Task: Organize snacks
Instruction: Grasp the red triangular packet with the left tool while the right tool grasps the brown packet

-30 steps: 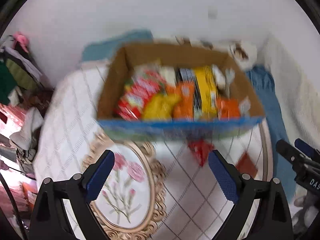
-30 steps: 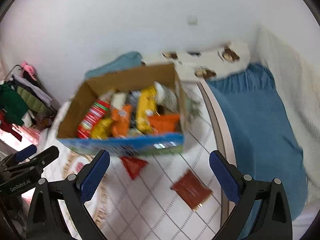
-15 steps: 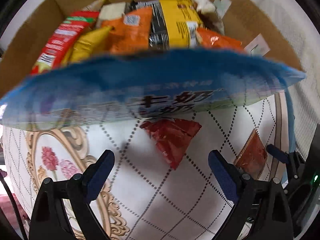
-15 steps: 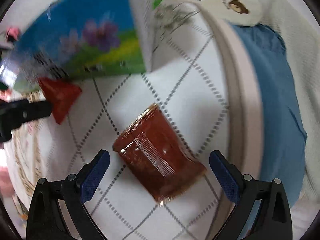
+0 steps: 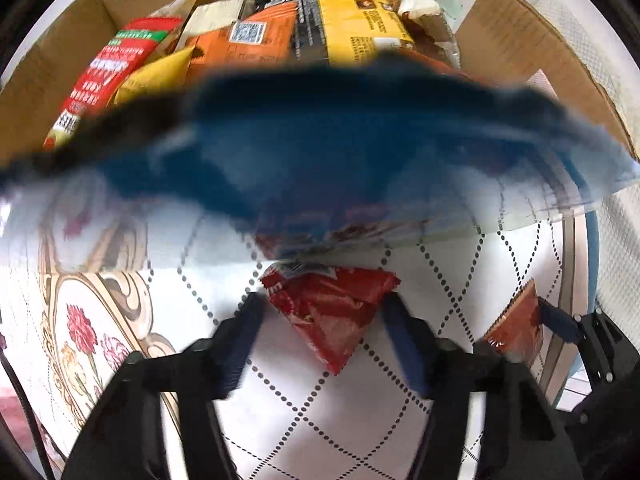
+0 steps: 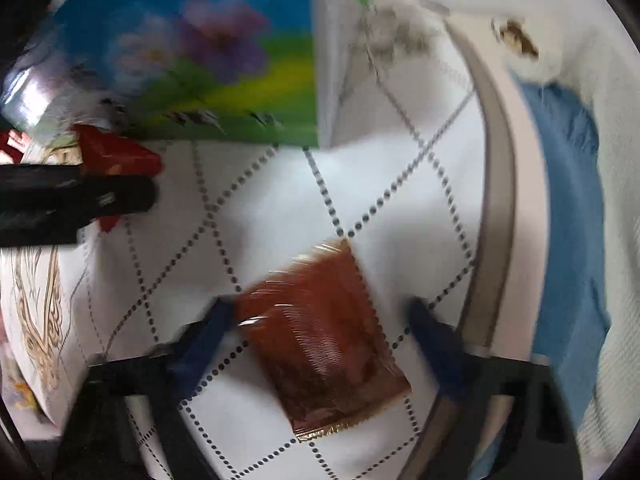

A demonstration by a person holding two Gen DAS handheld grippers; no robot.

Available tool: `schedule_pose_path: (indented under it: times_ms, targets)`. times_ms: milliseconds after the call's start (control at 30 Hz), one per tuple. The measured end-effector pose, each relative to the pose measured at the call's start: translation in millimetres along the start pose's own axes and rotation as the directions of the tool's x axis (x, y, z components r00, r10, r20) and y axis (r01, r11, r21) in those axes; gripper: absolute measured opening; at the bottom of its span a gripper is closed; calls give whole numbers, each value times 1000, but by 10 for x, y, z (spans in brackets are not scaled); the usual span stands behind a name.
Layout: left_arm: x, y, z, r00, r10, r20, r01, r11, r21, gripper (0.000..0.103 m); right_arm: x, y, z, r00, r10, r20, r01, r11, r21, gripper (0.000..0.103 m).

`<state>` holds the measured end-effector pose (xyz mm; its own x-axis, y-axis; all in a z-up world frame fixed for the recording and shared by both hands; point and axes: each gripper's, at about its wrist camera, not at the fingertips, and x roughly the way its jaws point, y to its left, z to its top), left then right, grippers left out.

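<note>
A red triangular snack packet lies on the white tablecloth just in front of the box. My left gripper points down over it, jaws closing, and both pads touch its upper corners. A flat brown packet lies near the table's right rim. My right gripper straddles it with jaws closing: the left pad meets a corner, the right pad stands apart. The cardboard snack box, with a blue printed front, holds several packets. Each view shows the other gripper too: the left gripper, the right gripper.
The tablecloth has a dotted diamond pattern and a gold-framed flower motif at the left. The round table's rim curves down the right, with blue fabric beyond it. A white cushion lies at the far right.
Both grippers have dropped from above the box to the tablecloth. In the last half second both pairs of jaws narrowed around their packets, the left one further.
</note>
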<state>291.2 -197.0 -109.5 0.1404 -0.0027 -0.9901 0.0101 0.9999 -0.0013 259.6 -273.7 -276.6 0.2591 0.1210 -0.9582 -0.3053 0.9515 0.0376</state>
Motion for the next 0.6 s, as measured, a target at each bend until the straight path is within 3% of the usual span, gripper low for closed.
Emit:
schedule_pose_path:
  times_ms: [200,333,467,600]
  targets:
    - [-141,44,-77,1000,-5,13,5,1000,21,40,-59,-6,-134,996,87,-8,-85,990,111,63]
    - [-212,196,-381,999,-41,-24,41,999,19,40,-159,-51,-163,980,201,7,-196,946,257,63]
    - [-277,423,-784,994,-85,-72,84,996,-13,40,-321,48,-264,973,227,48,-232,930,287,63]
    - [-459,588,-1009,993,-108,-56,106,993,-47,39,-542,180,-302,961,264,86,-278,918,284,63]
